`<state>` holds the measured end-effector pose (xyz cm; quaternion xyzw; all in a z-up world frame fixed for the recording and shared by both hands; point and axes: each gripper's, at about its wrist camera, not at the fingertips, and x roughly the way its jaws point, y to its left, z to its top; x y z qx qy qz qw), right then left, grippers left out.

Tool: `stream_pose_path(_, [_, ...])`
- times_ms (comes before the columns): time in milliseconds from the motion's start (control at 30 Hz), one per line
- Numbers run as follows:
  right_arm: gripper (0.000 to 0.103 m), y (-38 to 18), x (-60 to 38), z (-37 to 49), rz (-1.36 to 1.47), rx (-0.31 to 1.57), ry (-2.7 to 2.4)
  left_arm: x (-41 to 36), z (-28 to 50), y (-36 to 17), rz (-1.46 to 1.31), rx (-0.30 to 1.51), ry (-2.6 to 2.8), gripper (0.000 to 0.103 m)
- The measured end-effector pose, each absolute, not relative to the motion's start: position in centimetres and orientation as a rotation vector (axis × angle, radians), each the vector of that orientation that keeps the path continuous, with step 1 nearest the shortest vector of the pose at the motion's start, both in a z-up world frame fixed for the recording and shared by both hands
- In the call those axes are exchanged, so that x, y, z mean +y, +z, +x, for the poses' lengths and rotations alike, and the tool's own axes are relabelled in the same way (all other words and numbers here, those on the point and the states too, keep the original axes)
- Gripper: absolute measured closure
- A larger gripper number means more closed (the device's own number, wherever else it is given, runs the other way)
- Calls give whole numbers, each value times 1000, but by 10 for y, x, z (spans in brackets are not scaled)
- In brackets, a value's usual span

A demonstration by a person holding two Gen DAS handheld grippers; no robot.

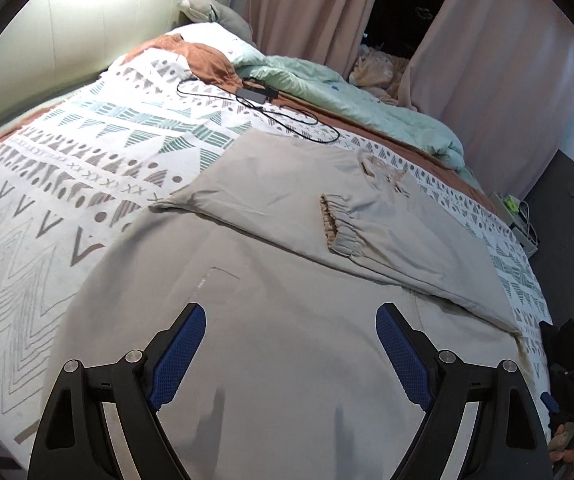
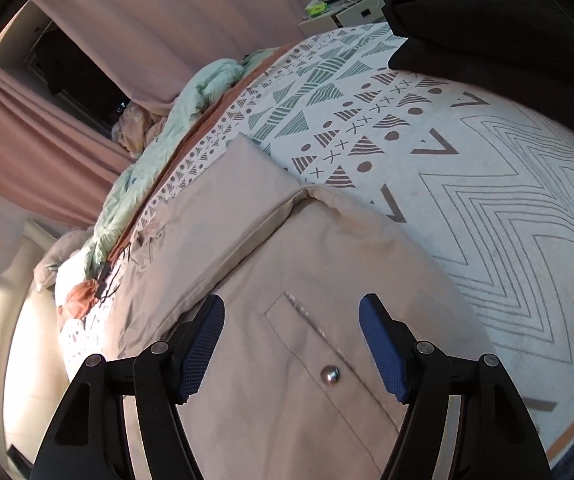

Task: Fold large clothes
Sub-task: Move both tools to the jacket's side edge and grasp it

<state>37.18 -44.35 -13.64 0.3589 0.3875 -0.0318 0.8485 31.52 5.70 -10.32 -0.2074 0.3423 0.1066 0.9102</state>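
Overall count: one beige cotton jacket (image 1: 287, 280), two claws, one black charger brick with cable (image 1: 257, 94), one mint-green crumpled duvet (image 1: 351, 92), one rust-orange cloth (image 1: 203, 62). Jacket lies spread on the bed, over the white bedspread with grey and teal geometric print (image 1: 67, 184); one sleeve with an elastic cuff (image 1: 337, 224) is folded across the body. Right wrist view shows one pocket flap with one metal snap button (image 2: 330, 374). Left claw (image 1: 291, 354): jaws spread wide, nothing between the blue pads, poised over the lower jacket panel. Right claw (image 2: 291, 344): jaws likewise wide apart, holding nothing, above the pocket area; contact with fabric cannot be judged. Room: pink curtains (image 1: 311, 8) around a dark window, cream padded headboard (image 1: 87, 36) at far left, dark wall at right. Bare bedspread lies left of the jacket in the left view; the bed's near right edge runs just beside the jacket hem.
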Motion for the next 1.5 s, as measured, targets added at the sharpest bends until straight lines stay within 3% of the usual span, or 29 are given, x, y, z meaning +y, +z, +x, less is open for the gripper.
stream_pose_path(200, [29,-134,-437,342,812,798,0,56,278,-100,-354,644,261,15])
stream_pose_path(500, [28,-129,-422,296,878,752,120,63,209,-92,-503,561,222,15])
stream_pose_path(567, [24,-131,-420,285,898,745,138,68,194,-93,-573,544,206,15])
stream_pose_path(633, [10,-132,-419,273,905,744,147,69,183,-93,-605,537,207,15])
stream_pose_path(833, [3,-136,-424,242,953,732,201,67,150,-93,-660,505,169,8])
stream_pose_path(1367, [3,-140,-461,184,896,731,189,149,63,-115,-815,503,148,8])
stream_pose_path(1500, [7,-153,-475,184,882,762,164,165,60,-125,-829,528,151,18])
